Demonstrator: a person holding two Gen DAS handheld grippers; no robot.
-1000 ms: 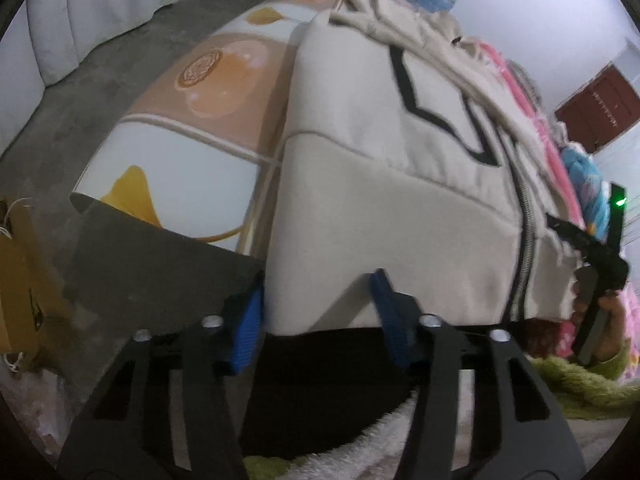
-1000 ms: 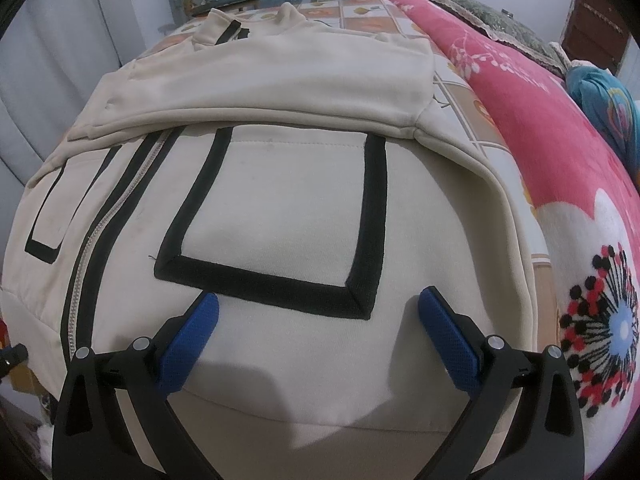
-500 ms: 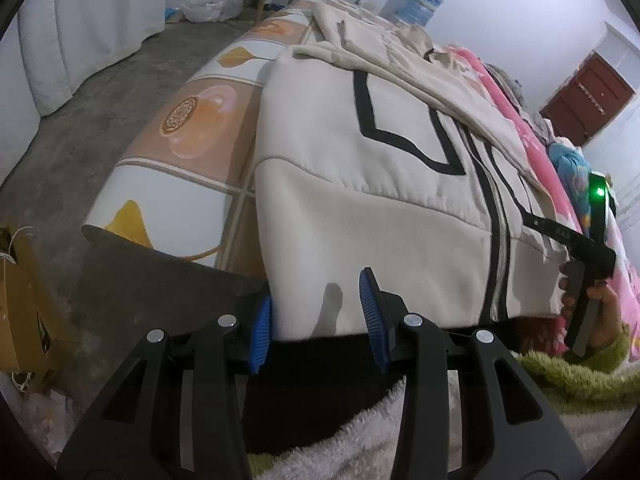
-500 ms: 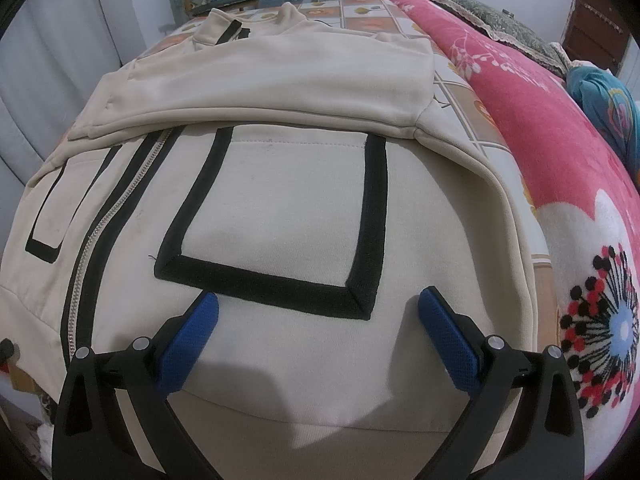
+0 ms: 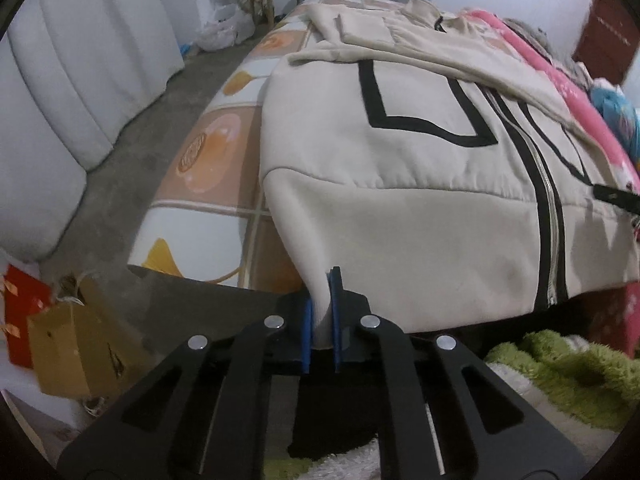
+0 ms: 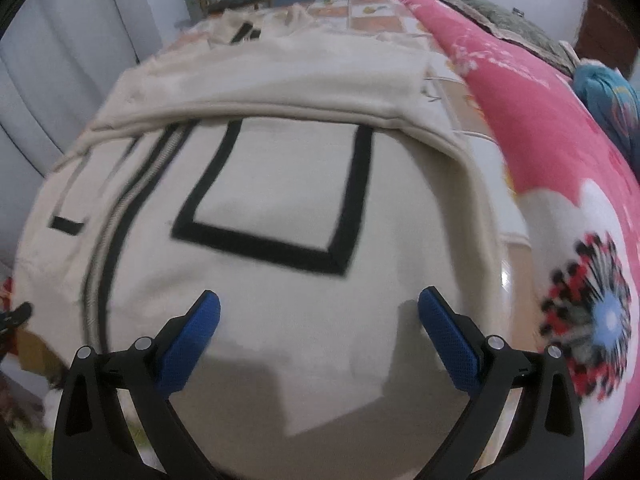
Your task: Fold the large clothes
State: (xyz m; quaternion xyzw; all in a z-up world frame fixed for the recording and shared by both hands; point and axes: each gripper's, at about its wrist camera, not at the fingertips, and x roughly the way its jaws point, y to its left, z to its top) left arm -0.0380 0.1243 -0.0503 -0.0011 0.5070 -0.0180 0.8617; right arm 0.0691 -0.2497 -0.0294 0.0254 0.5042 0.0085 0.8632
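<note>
Left tongs point(image 5: 321, 312) have closed since a second ago, now clenched on the jacket point(image 5: 420, 184) hem's left corner at the bed point(image 5: 208, 168) edge. Right tongs point(image 6: 318, 312) hang released above the hem on the other side, pads point(image 6: 448, 332) clear of cloth. Jacket lies zipper point(image 5: 550, 208) up, long axis running away toward the collar point(image 5: 424, 14); left is nearer, so the right likely must pinch its corner before lifting the hem away.
</note>
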